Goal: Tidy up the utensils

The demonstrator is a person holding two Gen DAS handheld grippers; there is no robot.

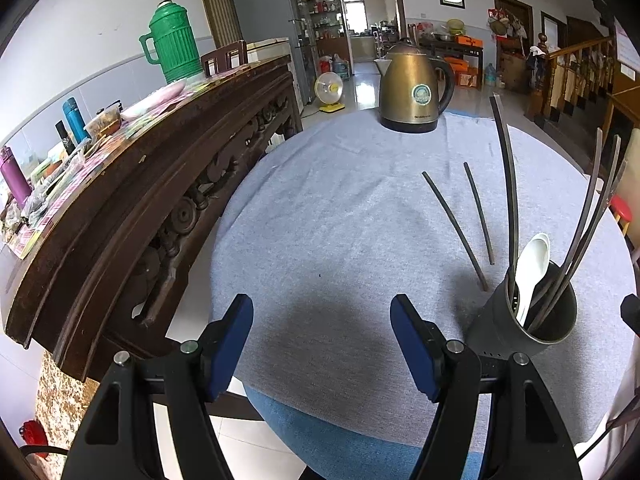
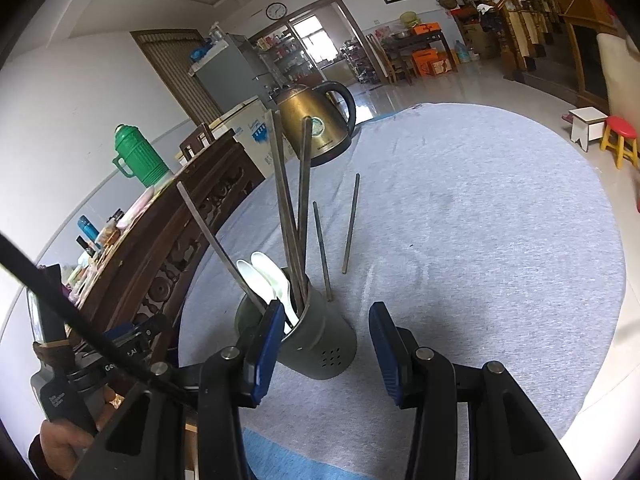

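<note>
Both grippers [image 1: 322, 344] [image 2: 324, 344] I'm holding spread, empty; slim dark chopsticks [image 1: 456, 228] are lying beyond the perforated cylindrical holder [image 2: 320, 344] on the grey-clothed desk [image 1: 320, 200].

The kettle [image 1: 414, 92], far ahead of the open claw, bears a round badge and brand line too small to read.

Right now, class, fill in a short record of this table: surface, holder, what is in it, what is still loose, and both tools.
surface: round table under a grey cloth
holder: dark cup, upright
in cup: white spoons, several chopsticks
loose: two chopsticks lying flat beyond the cup
also: brass kettle at far edge
left tool: open, empty
right tool: open, empty, close to cup
</note>
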